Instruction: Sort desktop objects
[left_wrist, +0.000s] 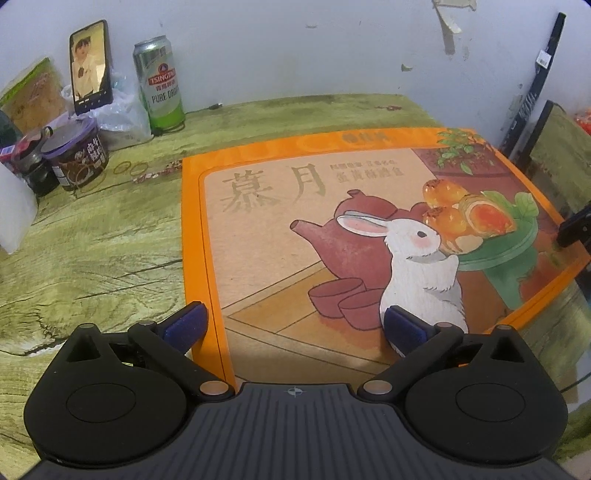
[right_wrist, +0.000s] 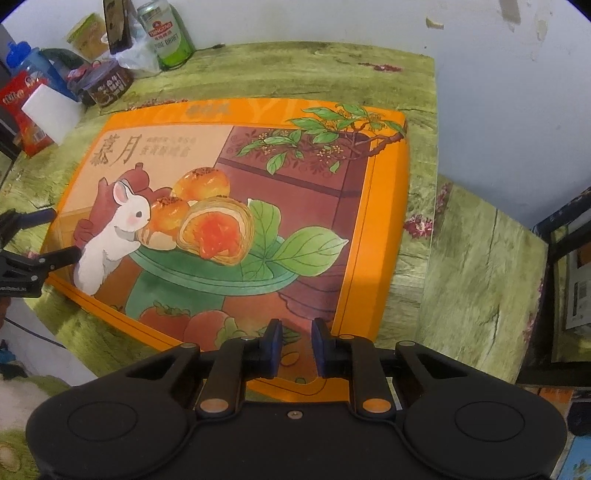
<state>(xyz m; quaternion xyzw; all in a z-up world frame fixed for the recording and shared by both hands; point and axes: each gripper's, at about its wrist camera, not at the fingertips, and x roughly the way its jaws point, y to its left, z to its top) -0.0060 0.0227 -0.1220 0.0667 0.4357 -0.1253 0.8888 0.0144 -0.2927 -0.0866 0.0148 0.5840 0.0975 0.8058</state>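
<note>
A large flat orange gift box printed with a white rabbit, a teapot and pastries lies on the green wood-grain table. My left gripper is open wide over the box's near left corner, one finger off its left edge and one above the lid. In the right wrist view the same box fills the middle. My right gripper hovers over its near right edge, fingers a narrow gap apart with nothing between them. The left gripper shows at the box's left side.
At the back left stand a green beer can, a propped phone, a purple-lidded tub, a crumpled plastic bag and a white block. A red snack packet lies further left. The table edge drops right of the box.
</note>
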